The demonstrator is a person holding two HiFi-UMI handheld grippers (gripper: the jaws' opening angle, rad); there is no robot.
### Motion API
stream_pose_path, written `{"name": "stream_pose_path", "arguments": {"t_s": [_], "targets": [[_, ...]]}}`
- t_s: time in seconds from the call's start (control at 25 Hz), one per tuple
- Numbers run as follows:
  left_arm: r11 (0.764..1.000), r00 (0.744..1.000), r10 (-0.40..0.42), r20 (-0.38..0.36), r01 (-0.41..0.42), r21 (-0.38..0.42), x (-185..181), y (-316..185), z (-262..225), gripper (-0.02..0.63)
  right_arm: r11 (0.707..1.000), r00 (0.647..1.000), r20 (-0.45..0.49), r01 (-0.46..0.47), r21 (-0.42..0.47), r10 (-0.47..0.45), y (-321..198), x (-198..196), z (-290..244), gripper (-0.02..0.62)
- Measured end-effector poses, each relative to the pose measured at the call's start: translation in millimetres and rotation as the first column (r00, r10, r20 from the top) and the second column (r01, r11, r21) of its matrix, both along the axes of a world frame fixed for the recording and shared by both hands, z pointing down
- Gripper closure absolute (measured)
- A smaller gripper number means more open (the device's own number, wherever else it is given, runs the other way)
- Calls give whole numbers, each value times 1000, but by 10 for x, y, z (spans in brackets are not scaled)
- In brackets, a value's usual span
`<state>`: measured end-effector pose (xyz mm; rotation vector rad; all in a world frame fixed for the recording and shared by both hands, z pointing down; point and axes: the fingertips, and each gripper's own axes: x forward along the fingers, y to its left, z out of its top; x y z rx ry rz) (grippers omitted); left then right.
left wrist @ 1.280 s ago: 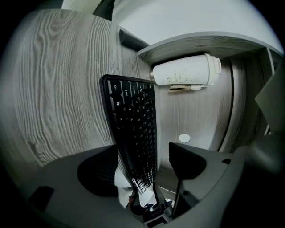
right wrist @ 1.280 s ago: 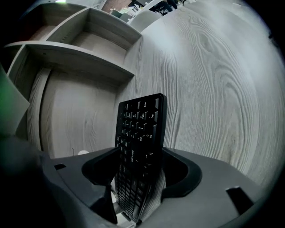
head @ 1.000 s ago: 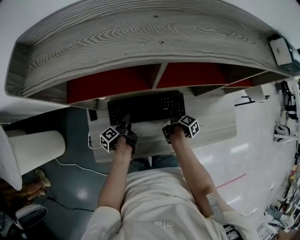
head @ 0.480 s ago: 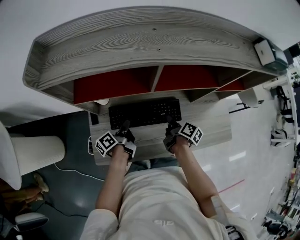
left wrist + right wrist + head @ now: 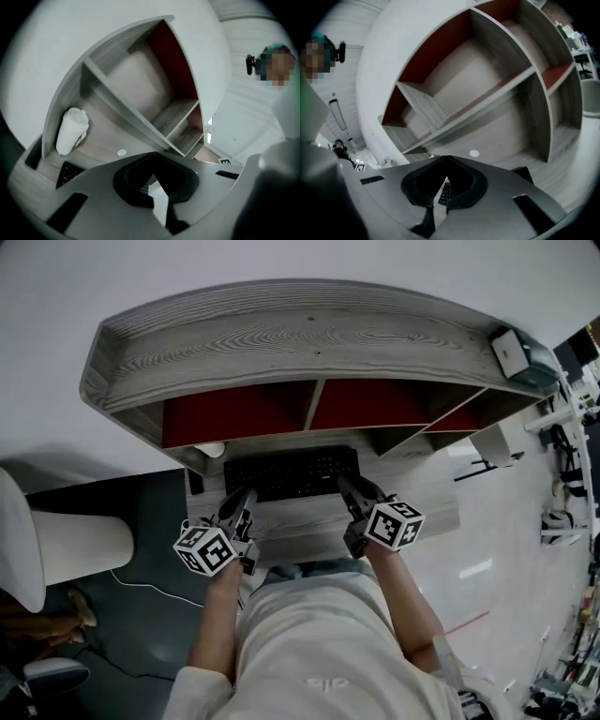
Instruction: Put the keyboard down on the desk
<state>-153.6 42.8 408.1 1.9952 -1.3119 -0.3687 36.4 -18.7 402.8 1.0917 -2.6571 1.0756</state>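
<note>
One big shelf unit [image 5: 300,343] with red back panels fills the worktop's back edge, and its cubbies look bare apart from a white object [image 5: 71,131] at the back left corner. Below it is the worktop [image 5: 309,523], pale wood grain, and there's the keyboard [image 5: 292,472]! It lies flat on the surface, close under the shelf and square to the back edge, with a bare strip between it and the front edge.

Now my left hand-held gripper [image 5: 242,501]: it hangs by the keyboard's near left corner, nose tilted up toward the shelves, jaws pressed together with nothing between them. My right hand-held gripper [image 5: 351,488] is the same story at the near right corner, jaws together and empty, with keys glimpsed underneath it.

I'd call the set-down done, since the keyboard is resting on its own and neither tool has hold of it. All that looks left is to draw both tools clear toward the front edge, unless the keyboard needs straightening, and I see no sign of that.
</note>
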Motion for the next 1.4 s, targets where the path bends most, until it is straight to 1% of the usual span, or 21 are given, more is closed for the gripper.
{"name": "stream_pose_path", "arguments": {"t_s": [0.04,0.12,0.2,0.28,0.32,0.48,0.6,0.68,0.8,0.88,0.96,1.04,1.12,1.2,1.4], "targets": [[1000,998,9,68,-11,26,25,23,-100,591,998,999,-24,28,48,-27,21,-10,-113,566],[997,980,16,198,-31,71,82,63,-279,591,987,994,-84,82,140,-71,66,-11,-319,566],[992,951,15,309,-52,111,138,101,-439,591,968,987,-129,126,216,-99,106,4,-518,566],[987,919,2,393,-66,148,184,140,-598,591,947,980,-158,160,279,-119,138,32,-721,566],[984,908,-10,420,-65,164,201,158,-676,591,936,977,-174,175,306,-126,153,53,-814,566],[974,874,-67,481,-47,221,264,226,-957,591,888,955,-262,239,393,-142,219,150,-1097,566],[965,836,-99,540,-52,257,343,261,-1137,591,860,945,-293,267,436,-145,261,214,-1251,566],[959,822,-102,561,-68,275,419,273,-1236,591,848,945,-292,273,454,-147,280,250,-1331,566],[953,829,-115,547,-63,296,499,286,-1366,591,835,947,-280,277,475,-155,306,279,-1417,566],[946,827,-134,546,-57,319,539,283,-1426,591,827,948,-278,280,488,-157,317,289,-1450,566],[943,811,-153,565,-51,329,558,269,-1439,591,821,948,-277,282,497,-158,325,290,-1470,566],[942,788,-166,592,-50,331,578,249,-1434,591,815,949,-275,282,506,-157,324,294,-1490,566],[940,776,-177,605,-49,337,609,232,-1446,591,810,949,-273,282,514,-157,313,304,-1507,566],[937,780,-182,598,-47,346,640,219,-1471,591,808,950,-270,282,517,-158,299,312,-1516,566],[932,808,-157,567,-69,356,726,187,-1510,592,811,945,-285,288,508,-157,250,315,-1451,566]]}}
